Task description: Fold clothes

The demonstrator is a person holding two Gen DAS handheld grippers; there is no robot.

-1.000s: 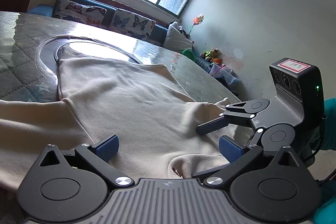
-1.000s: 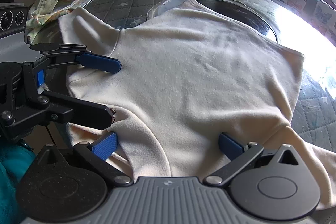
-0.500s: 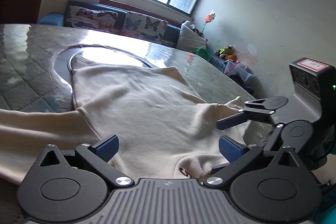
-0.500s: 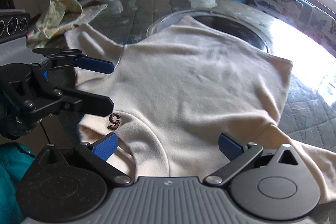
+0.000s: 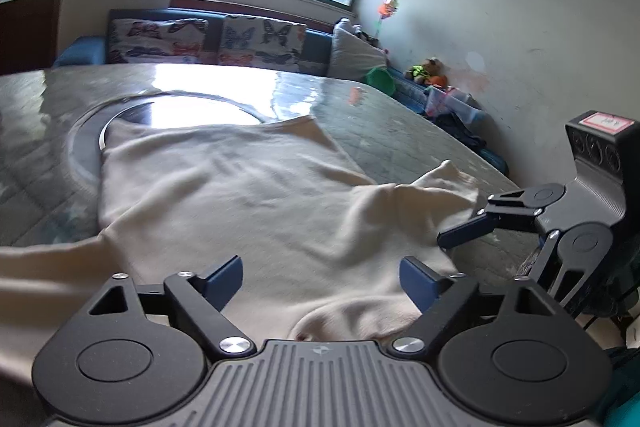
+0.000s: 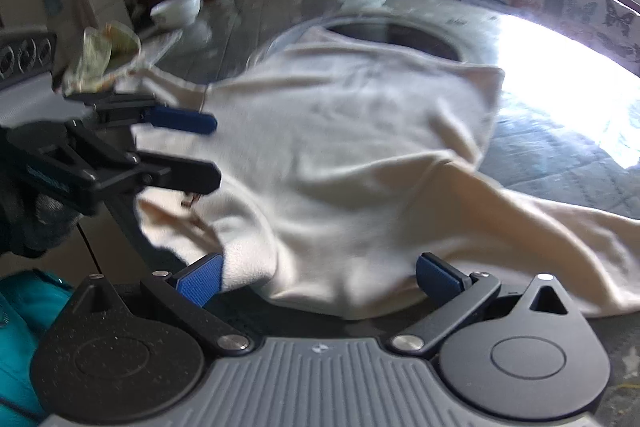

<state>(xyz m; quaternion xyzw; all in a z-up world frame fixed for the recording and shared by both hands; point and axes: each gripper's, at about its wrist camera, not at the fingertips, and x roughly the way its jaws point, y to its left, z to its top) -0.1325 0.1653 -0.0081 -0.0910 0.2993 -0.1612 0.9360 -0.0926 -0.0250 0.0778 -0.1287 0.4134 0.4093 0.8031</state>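
Cream top (image 5: 240, 195) lies spread across the middle of both frames on the quilted, glossy surface (image 5: 400, 131), hem partly over a round inset, collar at bottom centre just ahead of the cameras. One sleeve (image 6: 560, 227) trails off to the right edge in the right wrist view; the other runs to the left edge in the left wrist view. No fold made yet, body flat with a few ripples, so the task looks at its start: sleeves and body all left to fold.

Left tongs (image 5: 322, 277) closing, jaws wide apart, shoulder cloth between the pads but not pinched. Right tongs (image 6: 318, 275) spread wide at bottom centre; cloth sits against its left pad (image 6: 200, 283), no grip visible. Frames blurred, so contact is hard to call.

Further out: bowl (image 6: 176, 9) and crumpled floral cloth (image 6: 100, 55) upper left in the right wrist view, butterfly cushions (image 5: 208, 43) under the window.
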